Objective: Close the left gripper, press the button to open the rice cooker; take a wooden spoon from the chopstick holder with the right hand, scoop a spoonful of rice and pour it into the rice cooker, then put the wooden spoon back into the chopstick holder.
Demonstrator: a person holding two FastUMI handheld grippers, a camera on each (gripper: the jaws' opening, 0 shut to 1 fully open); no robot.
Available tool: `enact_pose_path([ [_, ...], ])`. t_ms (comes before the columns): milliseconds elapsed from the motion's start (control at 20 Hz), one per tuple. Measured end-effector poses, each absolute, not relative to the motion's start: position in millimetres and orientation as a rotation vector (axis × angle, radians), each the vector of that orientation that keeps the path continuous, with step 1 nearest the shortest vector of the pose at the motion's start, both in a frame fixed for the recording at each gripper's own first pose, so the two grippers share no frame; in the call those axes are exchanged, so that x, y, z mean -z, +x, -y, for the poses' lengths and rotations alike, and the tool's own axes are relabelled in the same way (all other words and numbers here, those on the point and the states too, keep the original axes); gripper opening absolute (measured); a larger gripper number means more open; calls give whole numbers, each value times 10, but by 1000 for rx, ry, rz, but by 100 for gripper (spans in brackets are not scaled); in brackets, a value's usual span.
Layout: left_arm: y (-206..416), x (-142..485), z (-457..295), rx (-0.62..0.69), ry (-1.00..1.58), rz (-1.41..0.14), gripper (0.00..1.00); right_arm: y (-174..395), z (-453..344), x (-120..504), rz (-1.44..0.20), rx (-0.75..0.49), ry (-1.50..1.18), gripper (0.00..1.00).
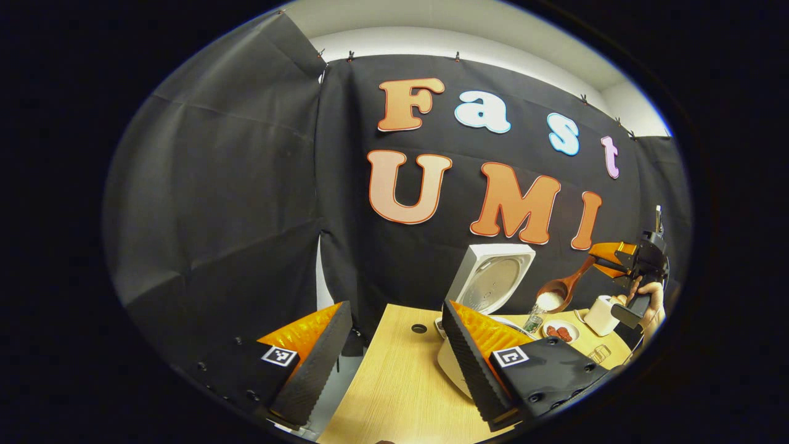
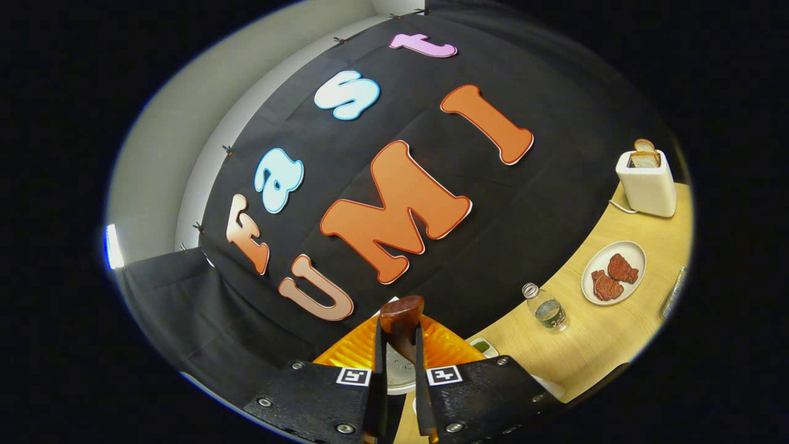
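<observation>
In the left gripper view the white rice cooker (image 1: 459, 370) stands on the wooden table (image 1: 394, 388) with its lid (image 1: 493, 280) up, its body partly hidden behind my left gripper's right finger. My left gripper (image 1: 394, 364) is open and holds nothing. Farther right, my right gripper (image 1: 607, 259), held by a hand, is shut on the handle of a wooden spoon (image 1: 570, 283). The spoon's bowl carries white rice (image 1: 550, 301) and hovers just right of the raised lid. In the right gripper view the right gripper (image 2: 397, 345) clamps the spoon handle (image 2: 400, 317).
A small water bottle (image 1: 533, 320) (image 2: 545, 308), a plate of red meat (image 1: 561, 333) (image 2: 613, 271) and a white toaster (image 1: 601, 314) (image 2: 647, 182) with bread stand on the table's right part. A round hole (image 1: 419, 328) sits in the tabletop left of the cooker.
</observation>
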State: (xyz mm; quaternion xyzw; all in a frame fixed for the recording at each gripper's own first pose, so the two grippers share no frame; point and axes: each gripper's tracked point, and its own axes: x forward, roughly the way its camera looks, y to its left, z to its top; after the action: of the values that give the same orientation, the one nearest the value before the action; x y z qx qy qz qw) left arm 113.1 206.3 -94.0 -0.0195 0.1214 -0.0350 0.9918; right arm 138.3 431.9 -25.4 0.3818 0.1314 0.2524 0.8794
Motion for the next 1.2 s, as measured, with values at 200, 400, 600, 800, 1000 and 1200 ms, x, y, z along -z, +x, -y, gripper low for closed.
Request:
enact_pose_path([
  [200, 1149, 975, -2018, 74, -34, -245, 99, 1377, -4357, 192, -239, -540, 713, 18],
  [400, 1156, 991, -2007, 69, -31, -243, 99, 1377, -4437, 136, -222, -564, 655, 18],
  [600, 1159, 987, -2032, 64, -32, -240, 99, 1356, -4499, 99, -204, -585, 592, 18],
  [800, 1177, 1023, -2034, 63, -35, -247, 99, 1297, -4622, 108, -192, -633, 505, 18],
  [1000, 1196, 1049, -2040, 57, -27, -253, 99, 1238, -4718, 136, -180, -664, 424, 18],
  [1200, 1210, 1117, -2035, 51, -32, -265, 99, 1204, -4766, 156, -169, -689, 377, 18],
])
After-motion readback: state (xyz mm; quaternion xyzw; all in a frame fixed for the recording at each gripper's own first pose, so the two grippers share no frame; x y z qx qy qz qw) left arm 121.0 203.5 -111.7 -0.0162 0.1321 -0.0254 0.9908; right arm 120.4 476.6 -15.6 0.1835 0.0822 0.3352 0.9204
